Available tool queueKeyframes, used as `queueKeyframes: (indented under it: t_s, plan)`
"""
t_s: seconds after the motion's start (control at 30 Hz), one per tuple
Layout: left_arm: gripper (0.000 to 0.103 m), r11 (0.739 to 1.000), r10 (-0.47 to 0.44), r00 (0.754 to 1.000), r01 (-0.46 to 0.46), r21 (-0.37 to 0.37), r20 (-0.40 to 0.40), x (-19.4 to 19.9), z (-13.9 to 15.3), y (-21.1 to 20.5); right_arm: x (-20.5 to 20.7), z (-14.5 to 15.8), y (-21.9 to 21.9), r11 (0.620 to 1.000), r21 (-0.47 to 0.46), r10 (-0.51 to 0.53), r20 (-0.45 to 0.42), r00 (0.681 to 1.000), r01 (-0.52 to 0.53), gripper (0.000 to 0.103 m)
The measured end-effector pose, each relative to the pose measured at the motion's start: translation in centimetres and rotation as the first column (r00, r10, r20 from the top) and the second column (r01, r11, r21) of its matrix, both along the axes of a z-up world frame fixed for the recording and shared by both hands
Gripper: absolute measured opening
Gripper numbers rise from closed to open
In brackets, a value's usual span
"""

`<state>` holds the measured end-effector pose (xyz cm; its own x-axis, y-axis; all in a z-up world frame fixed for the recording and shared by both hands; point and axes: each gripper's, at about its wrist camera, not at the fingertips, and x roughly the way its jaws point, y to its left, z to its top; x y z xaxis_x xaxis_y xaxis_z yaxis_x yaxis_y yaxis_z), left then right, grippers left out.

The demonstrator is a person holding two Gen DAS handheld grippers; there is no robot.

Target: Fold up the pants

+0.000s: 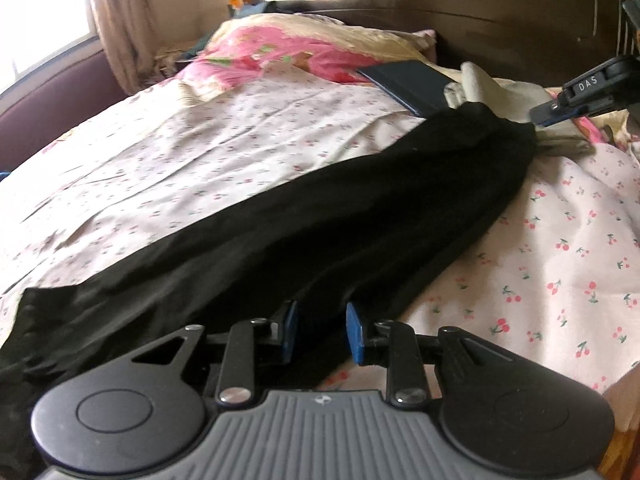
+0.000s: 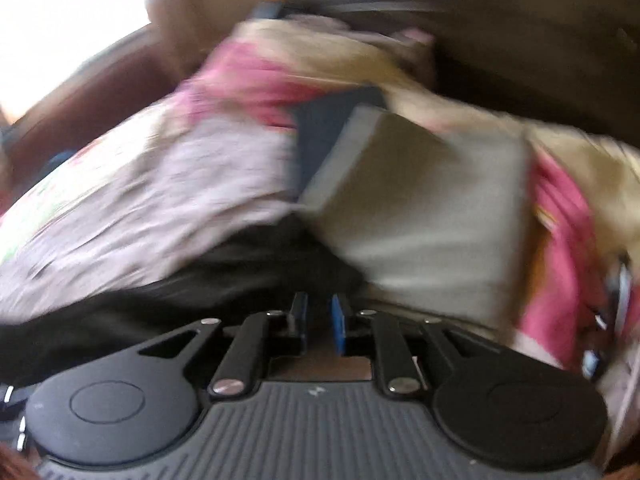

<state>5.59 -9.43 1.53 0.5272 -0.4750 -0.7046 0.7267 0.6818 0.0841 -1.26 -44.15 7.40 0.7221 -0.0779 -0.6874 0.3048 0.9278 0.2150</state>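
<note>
lengthwise, black pants point(image 1: 304, 216) run from the parted left gripper point(image 1: 322, 330) toward the barely parted right gripper point(image 2: 320, 326).

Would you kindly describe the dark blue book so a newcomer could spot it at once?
Start at the bed's cherry-print sheet and follow the black pants to their far end. There, below the pink floral pillow, lies the dark blue book: the only flat, hard-edged rectangle among soft fabrics.

Left tongs point(image 1: 321, 330) agape; right tongs point(image 2: 319, 326) narrowly parted.
</note>
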Motion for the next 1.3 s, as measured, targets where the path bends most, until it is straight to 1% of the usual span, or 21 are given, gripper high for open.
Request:
queueKeyframes:
  t_s: [0.03, 0.1, 0.17, 0.23, 0.3, 0.33, 0.37, 0.47, 0.53, 0.57, 0.63, 0.7, 0.73, 0.87, 0.9, 0.93, 1.0, 1.1, 1.17, 1.23, 1.3]
  plan:
    - [0.042, 1.0, 0.014, 1.0, -0.014, 0.009, 0.005, 0.2, -0.1, 0.4, 1.0, -0.1, 1.7, 0.996, 0.03, 0.083, -0.007, 0.997, -0.083, 0.021]
    - [0.042, 0.999, 0.024, 1.0, -0.024, 0.032, 0.005, 0.3, -0.3, 1.3, 3.3, -1.1, 5.5, 0.957, 0.094, 0.278, -0.013, 0.96, -0.276, 0.023]
    - [0.042, 0.997, 0.006, 1.0, -0.007, 0.071, 0.011, 0.0, -0.5, 2.5, 5.3, -2.3, 10.3, 0.884, 0.048, 0.468, -0.065, 0.881, -0.465, 0.023]
    - [0.044, 0.994, -0.005, 1.0, 0.004, 0.106, 0.015, -0.4, -0.8, 3.8, 6.1, -3.5, 14.7, 0.777, -0.064, 0.614, -0.142, 0.776, -0.627, 0.024]
    - [0.045, 0.993, 0.008, 1.0, -0.009, 0.114, 0.004, -0.3, -1.2, 4.8, 6.1, -4.6, 17.8, 0.656, -0.147, 0.712, -0.204, 0.672, -0.74, 0.029]
    - [0.045, 0.994, 0.02, 1.0, -0.019, 0.112, -0.004, -0.2, -1.5, 5.1, 6.0, -5.1, 19.0, 0.605, -0.186, 0.741, -0.225, 0.633, -0.774, 0.03]
    - [0.045, 0.994, 0.028, 1.0, -0.027, 0.107, -0.011, 0.0, -1.7, 5.4, 6.1, -5.5, 20.0, 0.567, -0.222, 0.755, -0.246, 0.608, -0.793, 0.03]
    - [0.045, 0.994, 0.011, 1.0, -0.009, 0.108, -0.01, 0.2, -2.0, 5.4, 6.4, -6.4, 21.5, 0.49, -0.265, 0.779, -0.294, 0.554, -0.83, 0.028]
    - [0.045, 0.993, 0.001, 1.0, 0.0, 0.115, -0.01, 0.6, -2.3, 5.3, 7.3, -7.1, 21.8, 0.479, -0.259, 0.777, -0.319, 0.543, -0.838, 0.026]
    - [0.045, 0.994, 0.004, 1.0, -0.002, 0.107, -0.022, 0.9, -2.3, 5.4, 7.8, -7.2, 21.7, 0.491, -0.234, 0.777, -0.316, 0.544, -0.839, 0.017]
    - [0.044, 0.996, 0.012, 0.998, -0.007, 0.086, -0.062, 1.6, -2.2, 5.8, 8.6, -6.8, 20.7, 0.546, -0.135, 0.775, -0.293, 0.56, -0.827, 0.007]
    - [0.042, 0.998, 0.014, 0.995, -0.008, 0.065, -0.095, 2.1, -1.9, 6.4, 9.0, -6.2, 19.8, 0.59, -0.04, 0.768, -0.281, 0.576, -0.806, 0.007]
    - [0.041, 0.998, 0.01, 0.994, -0.004, 0.062, -0.106, 2.1, -1.7, 6.7, 8.7, -5.7, 19.4, 0.595, 0.002, 0.775, -0.268, 0.572, -0.804, 0.007]
    - [0.041, 0.995, -0.053, 0.987, 0.065, 0.077, -0.152, 0.8, -1.5, 7.1, 7.1, -4.7, 19.3, 0.528, 0.094, 0.829, -0.27, 0.489, -0.844, 0.007]
    - [0.041, 0.994, -0.062, 0.986, 0.075, 0.085, -0.153, 0.5, -1.6, 7.1, 6.8, -4.7, 19.5, 0.515, 0.098, 0.835, -0.28, 0.473, -0.851, 0.007]
    - [0.041, 0.992, -0.068, 0.986, 0.083, 0.095, -0.152, 0.2, -1.5, 7.1, 6.6, -4.7, 19.7, 0.51, 0.08, 0.835, -0.285, 0.471, -0.856, 0.008]
    - [0.041, 0.992, -0.077, 0.985, 0.091, 0.085, -0.157, 0.1, -1.1, 7.4, 6.7, -4.3, 19.9, 0.504, 0.014, 0.835, -0.265, 0.483, -0.863, 0.013]
    - [0.041, 0.997, -0.058, 0.991, 0.064, 0.05, -0.123, 0.3, 0.2, 8.1, 7.5, -3.6, 20.1, 0.515, -0.05, 0.831, -0.217, 0.512, -0.856, 0.013]
    - [0.042, 0.999, -0.017, 0.996, 0.021, 0.048, -0.091, 0.8, 0.1, 8.5, 8.4, -4.1, 20.9, 0.503, -0.107, 0.831, -0.214, 0.514, -0.858, 0.013]
    - [0.041, 0.999, -0.003, 0.989, 0.011, 0.049, -0.147, 1.3, -1.0, 8.5, 9.0, -5.6, 22.1, 0.483, -0.171, 0.82, -0.254, 0.513, -0.858, 0.013]
    - [0.041, 0.997, -0.047, 0.971, 0.06, 0.049, -0.235, 0.7, -1.9, 8.3, 9.3, -7.2, 22.7, 0.482, -0.104, 0.813, -0.318, 0.488, -0.87, 0.013]
